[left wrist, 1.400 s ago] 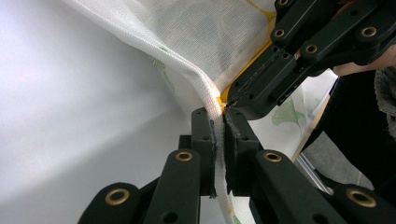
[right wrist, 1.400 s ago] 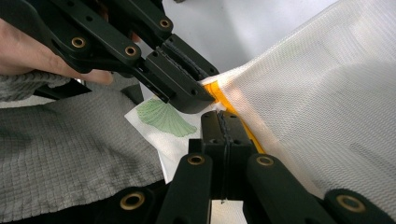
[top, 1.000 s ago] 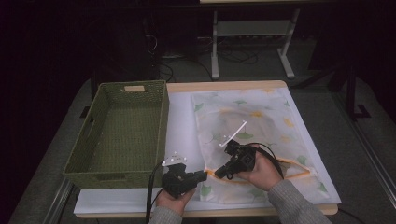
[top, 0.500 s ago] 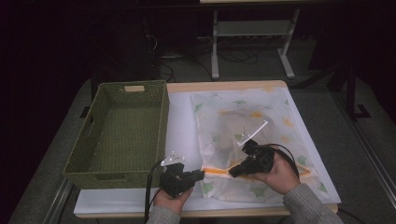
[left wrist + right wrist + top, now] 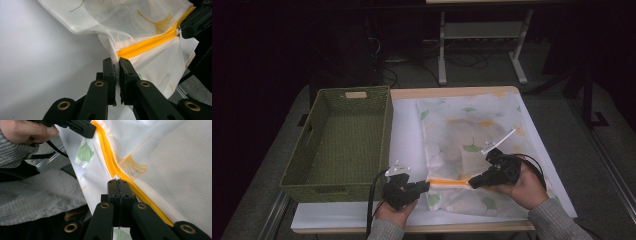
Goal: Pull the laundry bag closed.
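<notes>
A white mesh bag (image 5: pixel 472 150) printed with leaves lies flat on the table (image 5: pixel 404 135) beside a woven green basket (image 5: pixel 339 142). Its yellow zip (image 5: pixel 444 183) runs left to right along the near edge. The left gripper (image 5: pixel 116 65) pinches the zip's end fabric; the right gripper (image 5: pixel 120 185) is clamped, probably on the slider

Overall light: dim in the high view, the room behind the table (image 5: pixel 404 132) nearly black.
Brightest area: the white table surface left of the left gripper (image 5: pixel 117 65), evenly lit, mild glare.
Shadows: soft, under the mesh bag (image 5: pixel 150 22) fold ahead of the jaws.
Blur: mesh right of the right gripper (image 5: pixel 119 185) smeared; nearby jaws sharp.
Sharpness: high view soft and grainy.
</notes>
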The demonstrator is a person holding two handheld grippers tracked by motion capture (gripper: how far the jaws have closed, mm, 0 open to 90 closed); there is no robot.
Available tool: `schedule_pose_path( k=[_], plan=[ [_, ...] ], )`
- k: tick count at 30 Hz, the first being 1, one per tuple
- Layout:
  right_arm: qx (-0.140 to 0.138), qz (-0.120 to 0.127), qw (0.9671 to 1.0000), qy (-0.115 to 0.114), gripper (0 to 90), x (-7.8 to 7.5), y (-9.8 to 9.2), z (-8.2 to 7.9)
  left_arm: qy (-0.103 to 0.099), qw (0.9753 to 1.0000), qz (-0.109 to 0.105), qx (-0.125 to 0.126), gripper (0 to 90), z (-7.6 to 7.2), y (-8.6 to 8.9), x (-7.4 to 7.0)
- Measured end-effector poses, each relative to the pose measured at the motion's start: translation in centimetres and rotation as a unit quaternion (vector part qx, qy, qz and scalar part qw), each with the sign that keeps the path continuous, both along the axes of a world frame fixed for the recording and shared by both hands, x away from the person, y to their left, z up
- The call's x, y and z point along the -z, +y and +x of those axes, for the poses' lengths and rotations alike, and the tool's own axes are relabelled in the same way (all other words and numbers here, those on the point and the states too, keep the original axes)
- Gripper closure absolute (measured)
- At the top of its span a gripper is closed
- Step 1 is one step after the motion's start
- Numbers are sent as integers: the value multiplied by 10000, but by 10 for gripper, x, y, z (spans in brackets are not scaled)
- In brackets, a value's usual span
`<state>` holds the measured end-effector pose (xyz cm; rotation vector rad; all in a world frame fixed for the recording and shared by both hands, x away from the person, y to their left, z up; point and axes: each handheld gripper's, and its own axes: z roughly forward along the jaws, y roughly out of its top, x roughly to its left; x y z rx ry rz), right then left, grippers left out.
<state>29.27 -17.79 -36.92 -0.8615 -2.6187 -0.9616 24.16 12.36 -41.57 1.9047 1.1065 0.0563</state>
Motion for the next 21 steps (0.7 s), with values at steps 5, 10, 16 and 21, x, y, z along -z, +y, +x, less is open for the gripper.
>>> schedule_pose_path(
  k=[5, 10, 16, 21],
  plan=[
    [77, -39, 10000, -26, 898, -3, -7, -2, -10, 10000, 52, 9, 844, 0, -1, -1],
    [172, -29, 9998, -37, 898, -5, -18, -5, -17, 10000, 86, 4, 844, 1, 0, -1],
    [307, -32, 9995, -39, 898, -6, -32, -7, -5, 9999, 125, -7, 843, 2, -1, 0],
    [392, -24, 9992, -68, 898, -7, -41, -9, -4, 9999, 141, 16, 843, 2, -3, -1]
  ],
)
